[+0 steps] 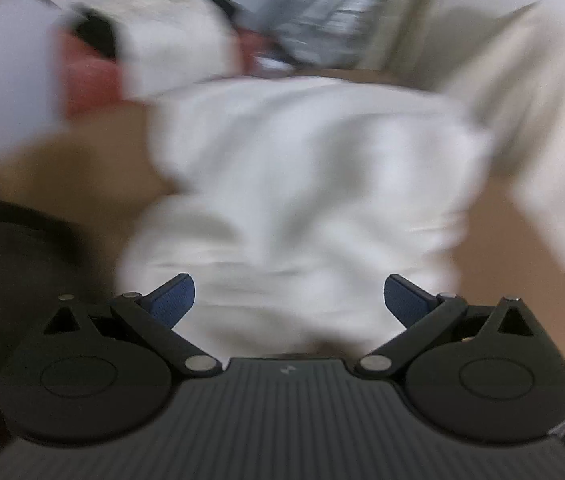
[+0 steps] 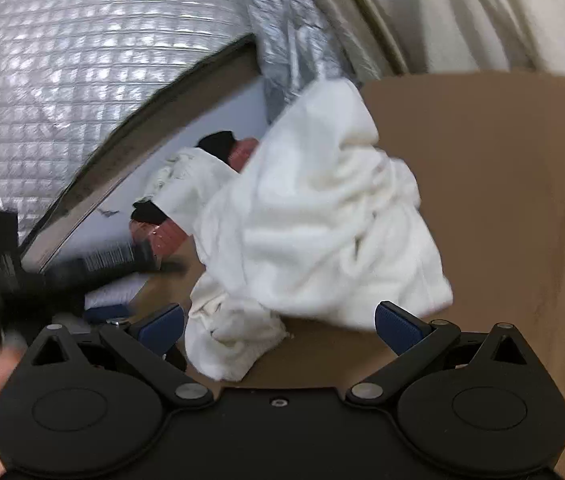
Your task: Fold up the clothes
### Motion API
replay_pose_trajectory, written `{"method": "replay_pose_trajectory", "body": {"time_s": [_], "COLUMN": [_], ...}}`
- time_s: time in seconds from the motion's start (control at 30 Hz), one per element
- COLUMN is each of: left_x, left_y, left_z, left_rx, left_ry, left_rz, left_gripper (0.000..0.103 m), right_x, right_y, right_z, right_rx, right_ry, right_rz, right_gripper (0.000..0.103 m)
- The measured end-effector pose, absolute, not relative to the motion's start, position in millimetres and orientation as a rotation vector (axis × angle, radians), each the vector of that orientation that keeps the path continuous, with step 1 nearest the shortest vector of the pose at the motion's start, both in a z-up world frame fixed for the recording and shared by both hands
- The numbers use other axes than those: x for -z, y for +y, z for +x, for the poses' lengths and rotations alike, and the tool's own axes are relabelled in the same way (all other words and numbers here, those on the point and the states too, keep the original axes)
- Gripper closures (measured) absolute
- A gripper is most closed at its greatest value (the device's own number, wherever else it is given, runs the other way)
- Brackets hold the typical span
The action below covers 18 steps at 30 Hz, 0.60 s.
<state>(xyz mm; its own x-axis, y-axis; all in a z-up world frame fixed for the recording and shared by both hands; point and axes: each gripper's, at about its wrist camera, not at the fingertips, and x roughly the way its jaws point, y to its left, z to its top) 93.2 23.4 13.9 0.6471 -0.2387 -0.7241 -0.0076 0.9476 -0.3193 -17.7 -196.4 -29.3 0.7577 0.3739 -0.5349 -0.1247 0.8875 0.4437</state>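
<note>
1. A brown tabletop (image 2: 502, 200) fills the right side of the right wrist view and shows as a tan blur (image 1: 82, 168) around the cloth in the left wrist view.
2. A quilted silver foil sheet (image 2: 62, 60) covers the upper left of the right wrist view, behind the table; a pale curtain (image 2: 502, 12) hangs at the upper right.
3. A crumpled white garment (image 2: 314, 232) lies in a heap on the table, unfolded, directly ahead of both grippers. In the left wrist view the same garment (image 1: 302, 184) is heavily smeared by motion blur.
4. Further clothes (image 2: 186, 184), white with black and reddish pieces, are piled beyond the heap against a white box wall (image 2: 218, 120).
5. The right gripper (image 2: 280, 326) has its blue-padded fingers spread wide, holding nothing, with the low edge of the garment between and just ahead of them.
6. The left gripper (image 1: 288, 300) is likewise spread wide and empty, the white cloth just past its tips; whether it touches cannot be told.
7. The left gripper's black body (image 2: 22, 272) appears blurred at the left edge of the right wrist view.
</note>
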Motion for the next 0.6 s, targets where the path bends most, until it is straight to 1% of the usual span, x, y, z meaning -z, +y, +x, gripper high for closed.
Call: {"method": "replay_pose_trajectory", "body": {"time_s": [0.03,0.1,0.17,0.2,0.27,0.4,0.5,0.6], "left_x": [-17.1,-2.5,13.8,26.9,53.7,89.6,97.5,99.9], "left_y": [13.6,6.4,0.3,6.9,30.3,83.1,115.8,141.5], "left_z": [101.7,113.9,125.7,129.1,140.7,159.1,170.0,171.1], "left_rx": [0.132,0.024,-0.092,-0.117,-0.149,-0.391,-0.306,-0.196], "left_ry": [0.84,0.83,0.818,0.812,0.837,0.81,0.858,0.829], "left_rz": [-0.252,-0.128,-0.004,0.004,-0.033,-0.091,-0.294,-0.564], "left_gripper": [0.0,0.0,0.0,0.0,0.0,0.0,0.0,0.0], "right_x": [38.4,58.8,76.7,80.9,86.3,84.4,79.8,69.8], "right_y": [-199.8,-207.4,-218.0,-221.3,-225.0,-224.4,-228.6,-238.2], "right_z": [-13.0,-2.7,7.2,12.7,27.7,82.2,132.3,155.2], "right_rx": [-0.25,-0.181,-0.19,-0.207,-0.222,-0.186,-0.147,-0.113], "right_ry": [0.674,0.713,0.743,0.738,0.721,0.681,0.641,0.485], "right_rz": [0.376,0.336,0.409,0.441,0.48,0.526,0.596,0.71], "right_gripper": [0.0,0.0,0.002,0.002,0.002,0.002,0.002,0.014]}}
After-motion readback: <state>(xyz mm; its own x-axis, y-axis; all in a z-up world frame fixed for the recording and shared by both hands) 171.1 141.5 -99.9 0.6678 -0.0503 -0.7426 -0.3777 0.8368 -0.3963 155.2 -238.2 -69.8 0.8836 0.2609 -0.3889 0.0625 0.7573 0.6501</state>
